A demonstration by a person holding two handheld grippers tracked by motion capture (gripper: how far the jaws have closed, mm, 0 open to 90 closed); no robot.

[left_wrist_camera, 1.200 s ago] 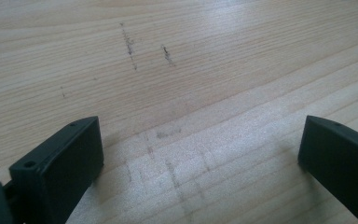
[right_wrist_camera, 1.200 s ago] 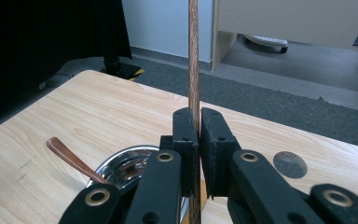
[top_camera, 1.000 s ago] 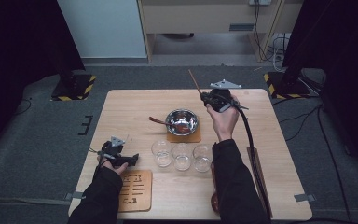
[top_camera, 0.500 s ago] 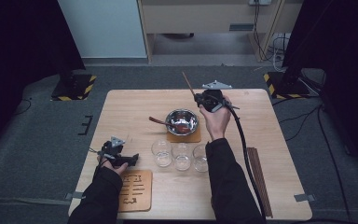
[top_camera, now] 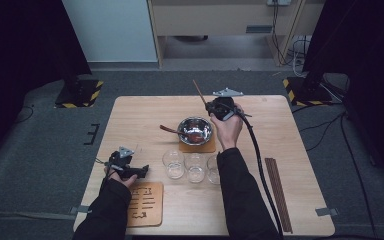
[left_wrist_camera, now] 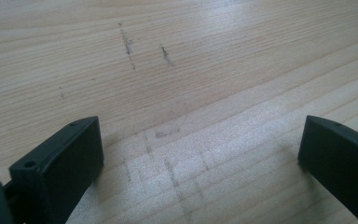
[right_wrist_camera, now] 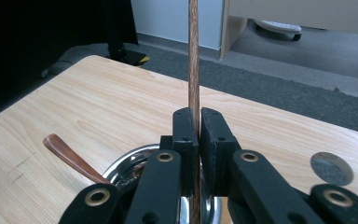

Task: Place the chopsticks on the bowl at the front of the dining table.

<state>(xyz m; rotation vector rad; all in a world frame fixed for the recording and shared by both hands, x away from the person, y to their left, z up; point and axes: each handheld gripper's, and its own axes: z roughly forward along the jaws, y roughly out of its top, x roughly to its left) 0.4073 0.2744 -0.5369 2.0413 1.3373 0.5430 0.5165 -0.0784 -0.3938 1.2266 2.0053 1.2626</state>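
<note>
My right gripper (top_camera: 211, 106) is shut on a thin brown wooden chopstick (top_camera: 198, 92) that sticks up and to the far left. It hovers just behind the shiny metal bowl (top_camera: 195, 130). In the right gripper view the chopstick (right_wrist_camera: 194, 56) rises straight from between the pressed-together jaws of that gripper (right_wrist_camera: 199, 123), above the bowl (right_wrist_camera: 121, 170) and a brown spoon handle (right_wrist_camera: 70, 156). My left gripper (top_camera: 139, 171) rests low at the table's left front. Its jaws stand wide apart over bare wood (left_wrist_camera: 200, 144), with nothing between them.
The bowl sits on a tan coaster (top_camera: 200, 147), the spoon handle (top_camera: 168, 129) pointing left. Three clear glasses (top_camera: 195, 167) line up in front of it. A wooden board (top_camera: 145, 204) lies at the front left. More chopsticks (top_camera: 277, 192) lie along the right side.
My right gripper has moved left and slightly down with the chopstick, closer to the bowl's far rim. The left gripper has stayed in place.
</note>
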